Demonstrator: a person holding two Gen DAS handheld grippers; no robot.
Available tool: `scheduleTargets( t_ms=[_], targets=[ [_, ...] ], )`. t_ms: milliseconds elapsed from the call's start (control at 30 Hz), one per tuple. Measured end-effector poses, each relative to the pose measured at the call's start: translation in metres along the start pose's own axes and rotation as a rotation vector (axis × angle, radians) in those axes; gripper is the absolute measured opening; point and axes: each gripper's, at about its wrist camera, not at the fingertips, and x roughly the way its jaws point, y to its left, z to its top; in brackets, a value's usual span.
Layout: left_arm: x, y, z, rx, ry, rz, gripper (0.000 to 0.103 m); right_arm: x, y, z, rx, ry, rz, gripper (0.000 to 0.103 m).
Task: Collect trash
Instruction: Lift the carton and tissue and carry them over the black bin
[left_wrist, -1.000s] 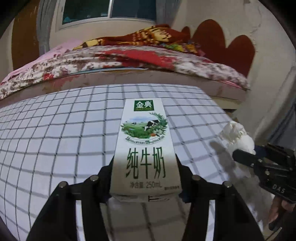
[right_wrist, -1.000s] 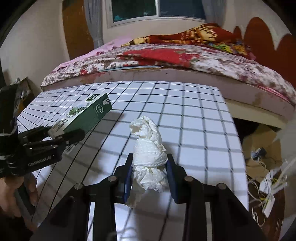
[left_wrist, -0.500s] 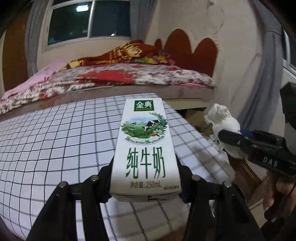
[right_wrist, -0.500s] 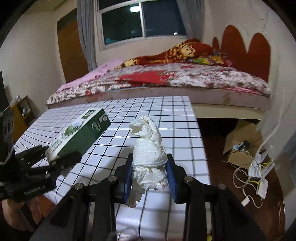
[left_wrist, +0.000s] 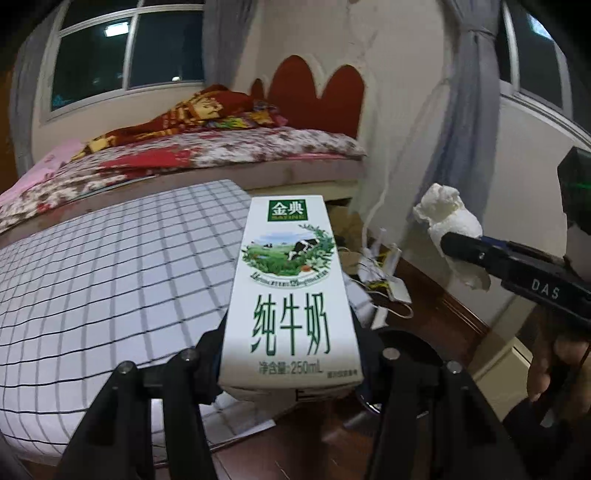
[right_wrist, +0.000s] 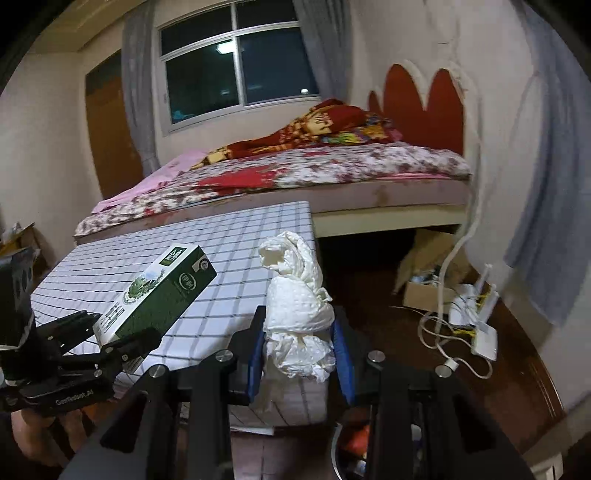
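The carton hides the left gripper's fingertips and the floor behind it. A dark round bin shows only as a rim, cut by the bottom edge and masked by the right gripper; its contents are a blur. The tissue covers the table's near corner. The cardboard box under the bed holds things too small to tell.

A home bedroom is indicated by a bed covered with a floral quilt and a red blanket, a scalloped red headboard, a curtained window, and a checked-cloth table set beside it.
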Motion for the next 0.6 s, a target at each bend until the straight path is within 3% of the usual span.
scheduleTargets(
  t_ms=[600],
  targets=[
    [0.022, -0.082, -0.016, 0.100, 0.054, -0.126, 0.055, -0.039, -0.063, -0.042, 0.103, 0.000, -0.102, 0.035]
  ],
)
